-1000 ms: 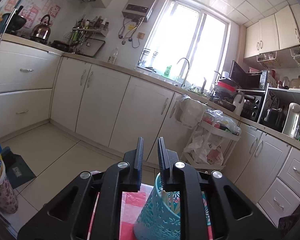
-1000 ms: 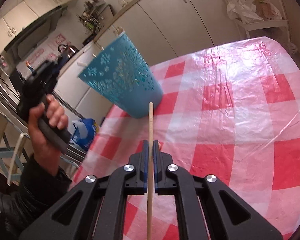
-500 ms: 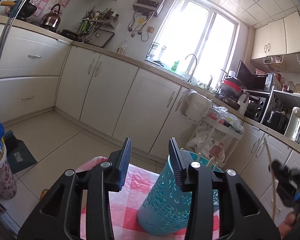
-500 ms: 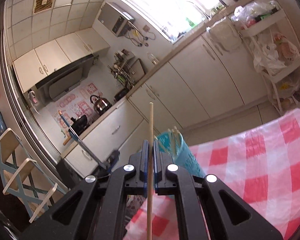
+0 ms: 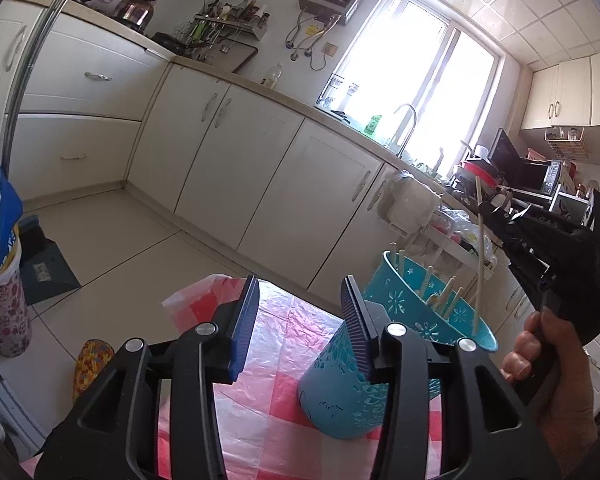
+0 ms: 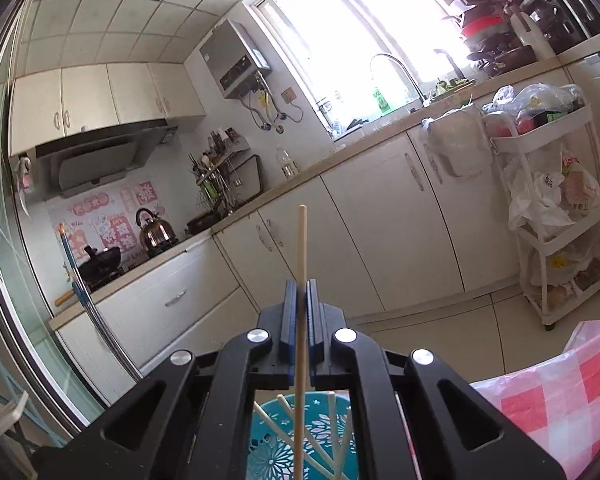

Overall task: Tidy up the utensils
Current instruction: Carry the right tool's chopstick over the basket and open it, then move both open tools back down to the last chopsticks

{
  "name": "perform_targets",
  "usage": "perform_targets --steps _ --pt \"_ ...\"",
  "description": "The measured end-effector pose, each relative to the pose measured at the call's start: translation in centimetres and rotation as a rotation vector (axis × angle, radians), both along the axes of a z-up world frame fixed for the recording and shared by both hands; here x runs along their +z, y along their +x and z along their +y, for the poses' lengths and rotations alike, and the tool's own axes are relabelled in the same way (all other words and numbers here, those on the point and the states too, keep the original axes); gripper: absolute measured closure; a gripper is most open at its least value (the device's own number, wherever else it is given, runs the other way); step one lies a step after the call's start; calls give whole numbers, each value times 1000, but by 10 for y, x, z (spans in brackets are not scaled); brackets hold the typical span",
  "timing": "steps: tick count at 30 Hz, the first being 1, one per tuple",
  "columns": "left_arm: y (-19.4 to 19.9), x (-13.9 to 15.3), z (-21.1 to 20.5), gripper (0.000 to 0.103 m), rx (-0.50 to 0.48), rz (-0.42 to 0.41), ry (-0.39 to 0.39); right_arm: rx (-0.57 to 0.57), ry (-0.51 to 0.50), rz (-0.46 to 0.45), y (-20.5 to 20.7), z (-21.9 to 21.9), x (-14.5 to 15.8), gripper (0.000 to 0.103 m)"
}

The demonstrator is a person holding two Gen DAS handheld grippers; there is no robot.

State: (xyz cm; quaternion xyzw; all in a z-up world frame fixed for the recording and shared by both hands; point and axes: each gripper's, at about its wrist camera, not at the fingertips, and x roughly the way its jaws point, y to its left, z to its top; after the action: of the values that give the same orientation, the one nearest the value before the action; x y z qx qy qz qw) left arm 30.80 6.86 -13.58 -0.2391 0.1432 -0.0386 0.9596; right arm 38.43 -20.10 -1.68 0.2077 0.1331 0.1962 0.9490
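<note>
The left gripper (image 5: 298, 320) stands wide open and empty beside the tilted teal cup (image 5: 354, 396). Farther off, the right gripper (image 6: 300, 304) pinches a chopstick (image 6: 301, 248) mid-shaft over the cup's mouth; it looks light, stiff, smooth.

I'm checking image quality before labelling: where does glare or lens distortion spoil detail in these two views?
Left wrist: window blown out white, cabinets bowed by the fisheye. Right wrist: window equally overexposed, corners vignetted black; chopstick stays sharp.

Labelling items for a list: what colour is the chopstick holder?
Teal with a cut-out flower pattern, the chopstick holder shows best in the left wrist view.
</note>
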Motion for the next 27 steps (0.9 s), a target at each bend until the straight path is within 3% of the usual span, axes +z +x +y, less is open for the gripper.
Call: perform_targets --steps 3,4,5,6,10,17,19,21,27 --pt "1 -3 5 62 3 6 -20 16 -42 29 0 8 -10 94" --pt "2 -4 7 61 3 8 -26 22 -46 45 -1 10 -12 88" --pt "3 -4 8 61 5 10 -30 25 -42 48 -2 9 -15 72" --pt "3 -5 10 61 7 11 -34 26 -40 47 -4 8 -16 69" --pt "3 -6 13 59 13 19 -38 32 -40 49 -9 3 -13 69" --pt "-2 -3 10 55 5 40 -19 11 -49 51 -51 -30 -6 49" --pt "-6 -2 8 54 -4 54 -10 9 -70 75 -72 -38 -10 47" --pt "-14 -1 5 54 -22 70 -1 36 -119 115 -96 -42 -20 47" --pt "-45 -3 -20 49 -123 163 84 126 -320 373 -162 -39 -75 47"
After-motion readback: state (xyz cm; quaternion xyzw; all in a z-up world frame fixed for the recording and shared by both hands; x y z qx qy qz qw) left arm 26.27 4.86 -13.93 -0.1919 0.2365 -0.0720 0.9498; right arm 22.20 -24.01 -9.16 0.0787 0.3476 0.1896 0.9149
